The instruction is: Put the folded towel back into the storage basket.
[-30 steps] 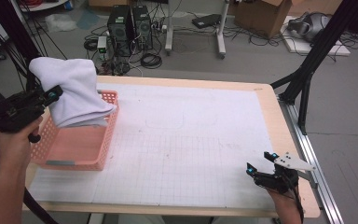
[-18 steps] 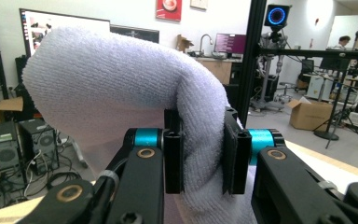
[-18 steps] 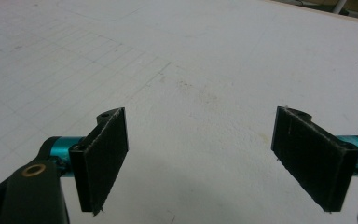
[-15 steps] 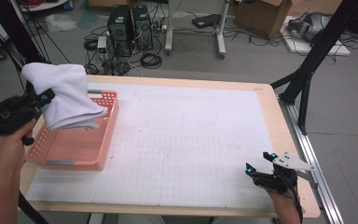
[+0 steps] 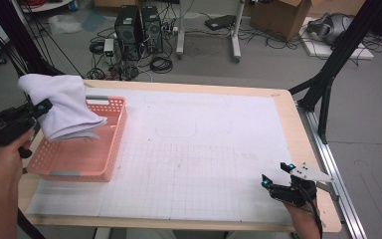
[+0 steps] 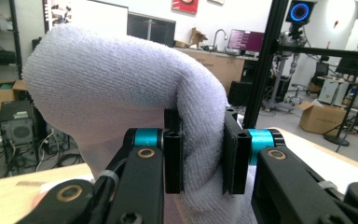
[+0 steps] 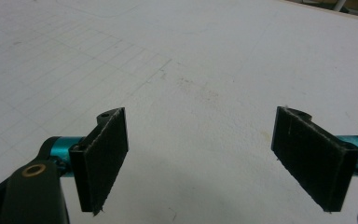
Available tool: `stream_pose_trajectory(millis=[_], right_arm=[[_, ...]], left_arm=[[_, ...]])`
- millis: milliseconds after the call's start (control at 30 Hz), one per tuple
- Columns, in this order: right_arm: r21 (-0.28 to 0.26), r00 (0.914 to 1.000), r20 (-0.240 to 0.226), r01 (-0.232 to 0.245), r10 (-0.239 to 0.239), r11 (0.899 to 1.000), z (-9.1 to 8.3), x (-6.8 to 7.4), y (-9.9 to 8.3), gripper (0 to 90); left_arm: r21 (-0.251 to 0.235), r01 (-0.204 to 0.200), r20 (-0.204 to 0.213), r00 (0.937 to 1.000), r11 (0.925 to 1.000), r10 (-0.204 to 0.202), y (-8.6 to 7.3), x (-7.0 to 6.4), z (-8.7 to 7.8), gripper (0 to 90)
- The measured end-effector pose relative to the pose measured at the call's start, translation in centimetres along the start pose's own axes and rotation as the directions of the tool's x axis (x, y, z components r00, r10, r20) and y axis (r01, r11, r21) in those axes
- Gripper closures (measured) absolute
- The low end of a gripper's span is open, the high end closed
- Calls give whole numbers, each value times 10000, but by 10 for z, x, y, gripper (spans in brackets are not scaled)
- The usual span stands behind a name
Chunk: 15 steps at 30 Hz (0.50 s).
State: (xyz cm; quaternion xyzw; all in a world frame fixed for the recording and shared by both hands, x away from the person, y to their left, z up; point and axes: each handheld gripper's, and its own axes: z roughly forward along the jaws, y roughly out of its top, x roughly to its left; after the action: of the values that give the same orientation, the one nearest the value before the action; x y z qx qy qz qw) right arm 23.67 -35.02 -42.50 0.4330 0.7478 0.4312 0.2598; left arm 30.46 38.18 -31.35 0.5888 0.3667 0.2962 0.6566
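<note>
Towel risks: slip or snag at the left

Towel (image 5: 62, 107) hangs over our basket (image 5: 79, 159), bunched between the left gripper's (image 6: 200, 156) narrow jaws. We judge it could slip loose or drag the basket's rim. Our right gripper (image 5: 278, 178) rests at the table's (image 5: 204, 149) near edge, jaws wide, empty.

A pink plastic lattice basket (image 5: 79, 159) sits on the left part of the white gridded mat (image 5: 194, 149), which covers the light wooden table (image 5: 308, 149). A folded white terry towel (image 5: 62, 107) hangs above the basket's far left corner, pinched between the jaws of the left gripper (image 5: 40, 107) at the table's left edge. The right gripper (image 5: 277, 174) rests over the mat's near right corner, well apart from the basket. Behind the table, black computer towers (image 5: 139, 25) stand on the floor.
</note>
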Motion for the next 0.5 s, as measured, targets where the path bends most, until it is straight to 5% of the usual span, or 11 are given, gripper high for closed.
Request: stream_pose_trajectory(millis=[500], right_arm=[[47,10000,29,73,-74,10000,1,1,0,178]], left_arm=[[580,324,41,9995,9978,-326,-24,6,22,738]])
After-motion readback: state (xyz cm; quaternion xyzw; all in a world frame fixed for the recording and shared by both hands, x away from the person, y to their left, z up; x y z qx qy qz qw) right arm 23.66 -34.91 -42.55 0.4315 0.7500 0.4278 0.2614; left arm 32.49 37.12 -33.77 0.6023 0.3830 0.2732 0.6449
